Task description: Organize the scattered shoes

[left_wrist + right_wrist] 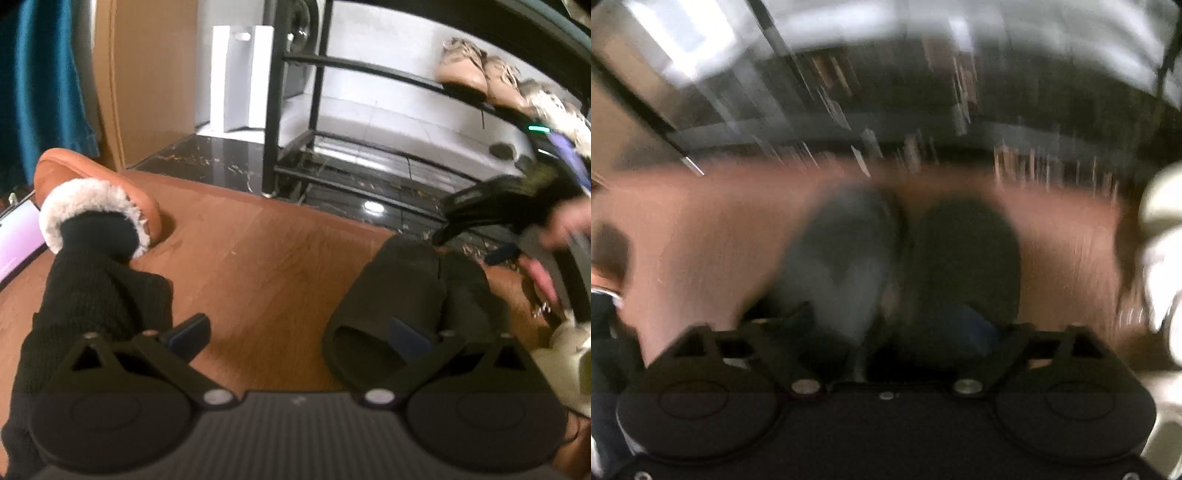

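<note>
In the left wrist view my left gripper (299,336) is open and empty, low over the wooden floor (258,240). A pair of dark slide slippers (406,295) lies just past its right finger. An orange fur-lined slipper (99,195) lies at the left, on a foot in a black sock. At the right a hand holds a black furry shoe (506,206) near the black shoe rack (369,110). The right wrist view is badly blurred: my right gripper (886,328) hangs over two dark slippers (916,258), its fingers wide apart.
Beige shoes (476,70) and a white fluffy one (557,110) sit on the rack's shelf. A white paper bag (240,77) stands behind the rack. A cream shoe (565,354) lies at the right edge. A teal curtain (40,81) hangs at the left.
</note>
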Demonstrator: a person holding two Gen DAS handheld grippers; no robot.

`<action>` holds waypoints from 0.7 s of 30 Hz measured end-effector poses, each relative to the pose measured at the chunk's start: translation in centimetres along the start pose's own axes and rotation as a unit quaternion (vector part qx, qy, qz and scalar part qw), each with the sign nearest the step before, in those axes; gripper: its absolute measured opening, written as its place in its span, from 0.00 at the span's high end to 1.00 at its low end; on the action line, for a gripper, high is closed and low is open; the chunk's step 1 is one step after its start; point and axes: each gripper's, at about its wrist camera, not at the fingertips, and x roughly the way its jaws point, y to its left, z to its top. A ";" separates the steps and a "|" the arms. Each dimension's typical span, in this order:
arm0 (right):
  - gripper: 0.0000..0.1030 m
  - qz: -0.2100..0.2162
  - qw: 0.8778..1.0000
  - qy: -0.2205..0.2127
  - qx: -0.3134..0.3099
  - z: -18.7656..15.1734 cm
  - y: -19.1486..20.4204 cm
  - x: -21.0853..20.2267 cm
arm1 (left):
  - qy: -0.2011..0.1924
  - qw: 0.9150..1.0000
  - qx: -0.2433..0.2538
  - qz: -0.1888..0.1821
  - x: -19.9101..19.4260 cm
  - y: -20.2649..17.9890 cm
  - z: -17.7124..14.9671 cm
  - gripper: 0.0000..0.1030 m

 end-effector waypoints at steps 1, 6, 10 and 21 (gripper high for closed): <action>0.09 0.009 0.999 -0.035 -0.008 -1.1 0.4 -1.4 | -0.003 1.000 -0.005 0.002 -0.1 0.2 0.0 0.01; 0.01 0.063 0.982 -0.176 -0.037 -13.0 2.2 -8.3 | -0.009 0.999 -0.029 0.018 -0.4 1.2 0.1 0.01; 0.00 0.053 0.984 -0.155 -0.071 -19.6 4.5 -8.1 | -0.013 0.998 -0.048 0.031 -0.6 2.0 0.2 0.01; 0.00 -0.012 0.986 -0.163 -0.038 -19.8 6.4 -3.5 | -0.018 0.996 -0.075 0.051 -0.8 3.1 0.4 0.01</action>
